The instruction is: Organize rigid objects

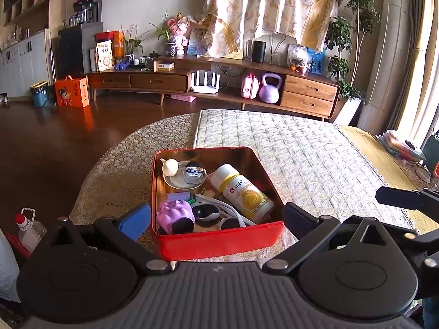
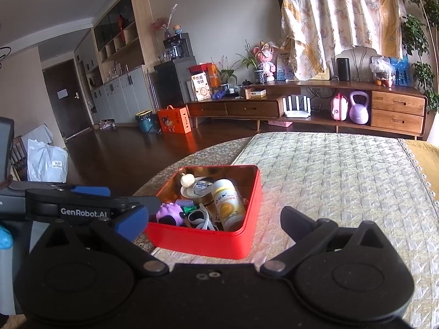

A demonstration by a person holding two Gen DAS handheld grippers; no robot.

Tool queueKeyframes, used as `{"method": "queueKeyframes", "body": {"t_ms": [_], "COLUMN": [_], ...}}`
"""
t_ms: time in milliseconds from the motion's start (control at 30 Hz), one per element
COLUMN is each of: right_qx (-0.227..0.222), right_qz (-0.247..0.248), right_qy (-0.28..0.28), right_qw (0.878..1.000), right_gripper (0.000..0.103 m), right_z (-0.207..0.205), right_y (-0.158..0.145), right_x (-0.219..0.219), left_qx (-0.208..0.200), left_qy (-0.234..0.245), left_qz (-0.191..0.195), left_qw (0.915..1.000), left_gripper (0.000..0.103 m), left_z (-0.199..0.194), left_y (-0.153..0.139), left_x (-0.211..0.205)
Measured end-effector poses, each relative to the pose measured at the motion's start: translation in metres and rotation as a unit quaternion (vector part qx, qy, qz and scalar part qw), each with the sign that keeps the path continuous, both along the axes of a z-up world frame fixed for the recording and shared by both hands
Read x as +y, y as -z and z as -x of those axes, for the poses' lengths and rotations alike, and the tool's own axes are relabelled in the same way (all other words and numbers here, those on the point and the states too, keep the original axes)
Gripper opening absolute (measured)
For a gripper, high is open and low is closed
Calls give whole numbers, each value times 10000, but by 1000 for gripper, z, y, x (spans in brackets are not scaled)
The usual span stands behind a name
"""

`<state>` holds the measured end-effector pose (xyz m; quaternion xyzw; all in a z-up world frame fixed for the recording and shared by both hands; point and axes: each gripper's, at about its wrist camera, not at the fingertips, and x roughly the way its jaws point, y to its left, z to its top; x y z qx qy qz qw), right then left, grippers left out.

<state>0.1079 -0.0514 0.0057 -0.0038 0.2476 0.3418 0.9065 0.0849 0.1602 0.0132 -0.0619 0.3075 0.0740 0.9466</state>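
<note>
Ahead of the left gripper (image 1: 216, 219), the red tin (image 1: 219, 240) near wall hides the purple toy's (image 1: 175, 212) base; the sunglasses (image 1: 219, 213) are partly buried.

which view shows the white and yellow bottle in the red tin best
The left wrist view: the bottle lies unobstructed, label facing up, in the red tin. The right wrist view shows it smaller and foreshortened.

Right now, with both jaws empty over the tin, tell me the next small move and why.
Probably draw both grippers back. The red tin already holds the bottle, purple toy and sunglasses; the left gripper and right gripper stand open, and nothing loose shows on the cloth.
</note>
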Motion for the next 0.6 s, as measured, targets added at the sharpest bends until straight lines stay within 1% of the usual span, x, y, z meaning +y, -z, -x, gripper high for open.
{"method": "queueKeyframes", "body": {"t_ms": [500, 600], "right_qx": [55, 109], "right_qz": [-16, -76], "right_qy": [29, 37], "right_qw": [10000, 9999], "right_gripper": [103, 103], "right_z": [3, 2], "right_y": [4, 5], "right_x": [-3, -6], "left_qx": [87, 144], "left_qy": [-11, 28], "left_qz": [-72, -31], "left_qw": [9999, 9999], "left_gripper": [103, 103], "left_z": [3, 1], "left_y": [2, 2], "left_x": [-10, -12]}}
